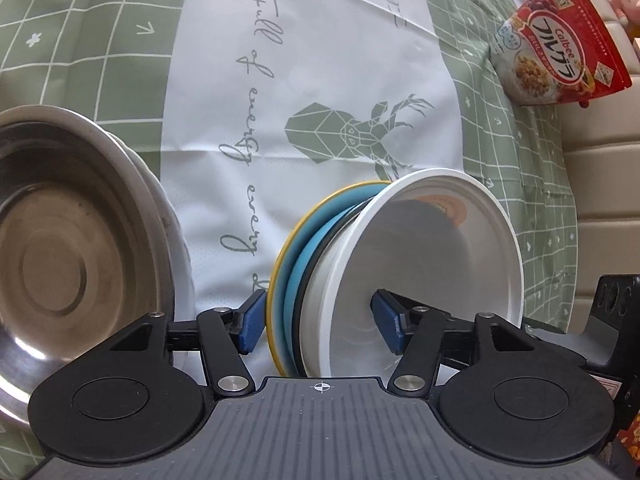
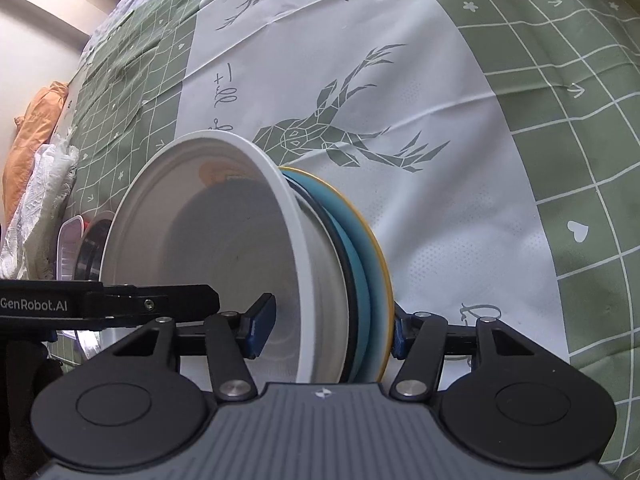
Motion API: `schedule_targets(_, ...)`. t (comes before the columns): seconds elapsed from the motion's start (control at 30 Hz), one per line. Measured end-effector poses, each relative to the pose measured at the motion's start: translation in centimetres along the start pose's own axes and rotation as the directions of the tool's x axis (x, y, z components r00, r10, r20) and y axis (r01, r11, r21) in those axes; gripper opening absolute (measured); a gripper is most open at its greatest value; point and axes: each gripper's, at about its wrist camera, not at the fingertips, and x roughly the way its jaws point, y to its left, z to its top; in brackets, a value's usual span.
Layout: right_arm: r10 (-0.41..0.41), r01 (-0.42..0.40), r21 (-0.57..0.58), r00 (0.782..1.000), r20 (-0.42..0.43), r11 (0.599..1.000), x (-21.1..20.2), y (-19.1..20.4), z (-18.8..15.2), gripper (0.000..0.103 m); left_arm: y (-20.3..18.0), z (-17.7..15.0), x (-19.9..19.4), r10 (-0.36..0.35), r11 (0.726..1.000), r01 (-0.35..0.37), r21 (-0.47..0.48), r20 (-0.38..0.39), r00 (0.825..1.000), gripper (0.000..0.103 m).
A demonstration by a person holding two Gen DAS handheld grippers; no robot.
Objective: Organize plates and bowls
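Note:
A stack of a white bowl (image 1: 432, 248) nested on blue plates with a yellow rim (image 1: 288, 264) stands on edge between both grippers. My left gripper (image 1: 320, 324) is shut on the stack, one pad behind the yellow-rimmed plate, one inside the bowl. In the right wrist view the same white bowl (image 2: 208, 240) and blue plates (image 2: 364, 264) are clamped by my right gripper (image 2: 328, 328) from the opposite side. A steel bowl (image 1: 68, 240) stacked on white plates sits at the left.
A green and white deer-print tablecloth (image 1: 340, 80) covers the table. A red Calbee cereal bag (image 1: 560, 44) stands at the far right edge. In the right wrist view, a steel dish (image 2: 90, 248) and orange and white cloths (image 2: 36, 160) lie at left.

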Motion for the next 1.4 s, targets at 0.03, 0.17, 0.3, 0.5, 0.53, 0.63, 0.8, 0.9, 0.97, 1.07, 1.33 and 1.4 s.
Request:
schedule_targets(0.03,0.005,-0.005,-0.007,1.0,-0.001,1.0,0.1,0.2,-0.1,0.057,0.1,0.0,-0.1,0.0,1.0,0.0,0.01,-0.009,1.0,0.062)
schedule_targets(0.17,0.065,-0.065,0.0,0.996,-0.056,0.998,1.1,0.8,-0.7,0.057,0.8,-0.6,-1.5,0.031,0.999,-0.031,0.024,-0.006,0.999,0.062)
schedule_targets(0.3,0.103,-0.103,-0.003,0.991,-0.087,0.995,2.1,1.6,-1.6,0.057,1.4,-1.5,-2.5,0.072,0.997,-0.072,0.02,0.004,0.997,0.062)
schedule_targets(0.5,0.079,-0.08,-0.012,0.996,-0.046,0.997,1.7,1.3,-1.5,0.056,1.2,-1.6,-2.6,0.07,0.997,-0.071,0.017,0.016,0.997,0.062)
schedule_targets(0.53,0.069,-0.07,-0.014,0.997,-0.033,0.997,1.6,1.2,-1.4,0.056,0.9,-1.5,-2.5,0.081,0.996,-0.081,0.025,0.019,0.997,0.062)
schedule_targets(0.63,0.066,-0.065,0.021,0.998,-0.006,0.998,1.5,0.3,-1.0,0.056,-0.3,-1.7,-2.2,0.138,0.988,-0.139,0.072,0.027,0.99,0.062)
schedule_targets(0.8,0.096,-0.095,0.046,0.995,-0.019,0.994,1.7,-0.5,-1.2,0.056,-2.5,-2.5,-1.9,0.22,0.96,-0.226,0.164,0.054,0.974,0.062)
schedule_targets(0.9,0.11,-0.109,0.031,0.994,-0.024,0.994,1.7,-0.5,-1.5,0.061,-3.6,-3.1,-2.3,0.212,0.953,-0.223,0.206,0.075,0.974,0.062)
schedule_targets(0.97,0.119,-0.119,0.033,0.993,-0.021,0.992,1.6,-0.9,-1.6,0.061,-4.0,-3.3,-2.4,0.209,0.949,-0.222,0.225,0.081,0.975,0.061)
schedule_targets(1.07,0.128,-0.127,0.045,0.992,-0.015,0.991,1.5,-1.5,-1.8,0.061,-4.4,-3.4,-2.6,0.198,0.948,-0.214,0.236,0.089,0.976,0.061)
schedule_targets(1.33,0.122,-0.122,0.039,0.992,-0.005,0.992,1.2,-1.6,-2.2,0.061,-5.1,-3.6,-2.5,0.201,0.942,-0.222,0.253,0.106,0.974,0.061)
schedule_targets(1.4,0.119,-0.119,0.03,0.993,-0.01,0.992,1.3,-1.1,-2.2,0.061,-4.3,-2.9,-2.6,0.188,0.952,-0.204,0.23,0.089,0.978,0.058)
